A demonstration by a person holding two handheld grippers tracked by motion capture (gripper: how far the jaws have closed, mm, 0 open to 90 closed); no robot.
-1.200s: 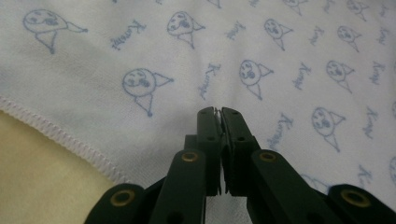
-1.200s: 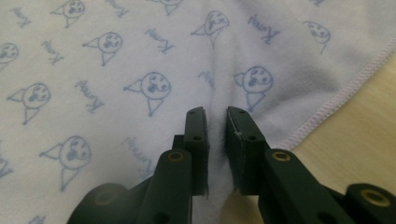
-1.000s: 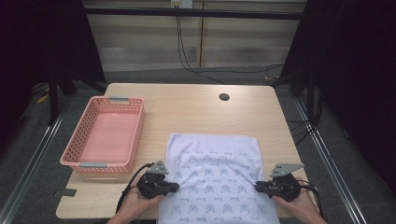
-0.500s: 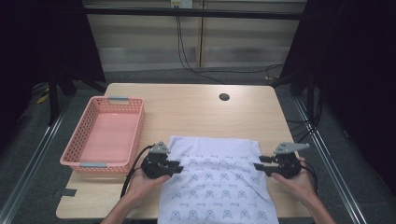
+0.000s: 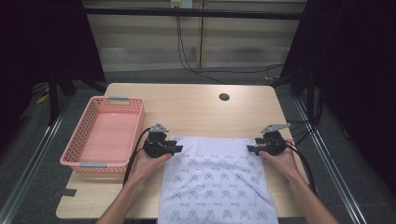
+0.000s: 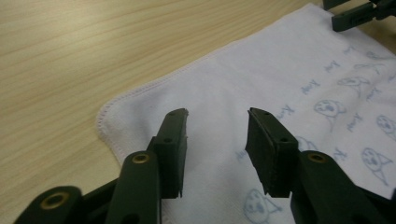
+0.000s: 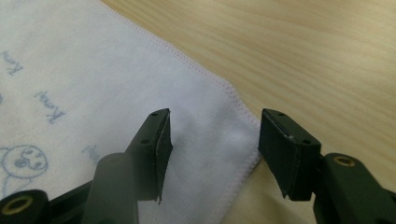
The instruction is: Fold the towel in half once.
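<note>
Cloth: white rectangular towel printed with small blue cartoon faces and script (image 5: 217, 183) lies flat on the light wooden table (image 5: 196, 109), its far edge straight across the table's middle and its near edge running off the table's front edge, where the high view cuts it off. Left gripper (image 5: 176, 149) sits at the towel's far left corner, right gripper (image 5: 249, 149) at the far right corner, each held in a hand; forearms enter from below. Pink perforated plastic basket with grey handles (image 5: 83, 158) stands left of the towel, near but apart from it, nothing visible inside. Bare wood lies beyond the towel's far edge up to a small dark round hole (image 5: 224, 97) near the table's back edge, and a narrow strip of table runs along the towel's right side. Left gripper view: jaws apart, nothing between them, poised over the towel just inside its stitched, rounded corner (image 6: 106, 122); the other gripper's jaw tips show at the towel's opposite corner. Right gripper view: jaws apart, straddling the hemmed corner (image 7: 243, 135), one jaw over cloth, the other over wood. Whether the jaw tips touch the cloth cannot be told. Print details are blurred in the high view.
</note>
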